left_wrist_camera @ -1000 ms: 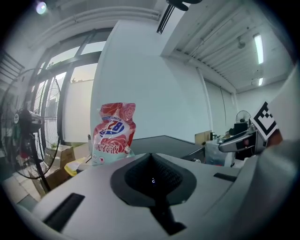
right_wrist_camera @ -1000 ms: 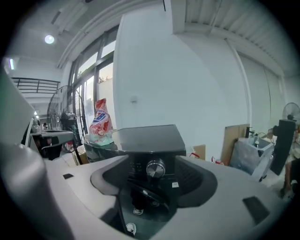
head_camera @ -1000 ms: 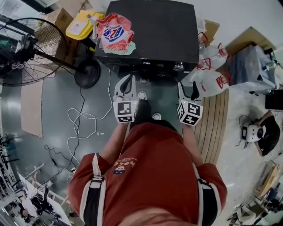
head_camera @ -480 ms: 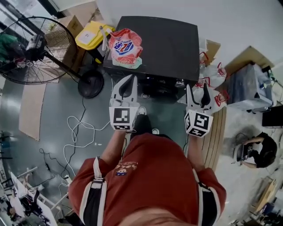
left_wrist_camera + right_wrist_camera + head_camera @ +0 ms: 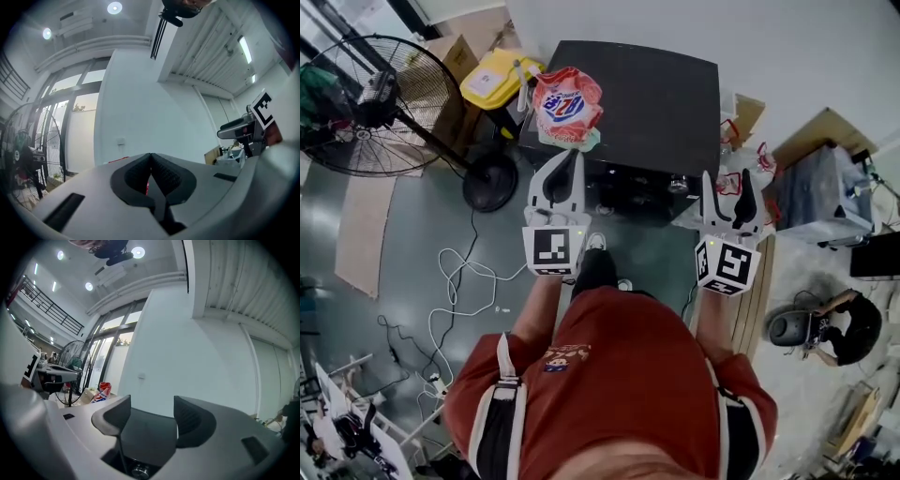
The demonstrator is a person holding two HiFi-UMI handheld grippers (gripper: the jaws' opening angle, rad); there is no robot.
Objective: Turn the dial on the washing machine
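washing machine (image 5: 628,94) dead ahead. its dial (image 5: 678,185) sits on the machine's front panel, toward the right end. right gripper (image 5: 727,178) is wide open and empty, just right of the dial, not touching the machine. left gripper (image 5: 572,159) is fully closed on nothing, near the machine's left front, close to the detergent bag (image 5: 567,105) on the lid. risks: dial is small and shiny, so an off-centre close means the pads slip or it's only part-turned. left gripper could also nudge the bag.

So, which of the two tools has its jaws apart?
The right tool: its jaws stand wide apart with nothing between them, only the dark top of the washing machine seen through the gap. On the left tool the jaws are pressed together.
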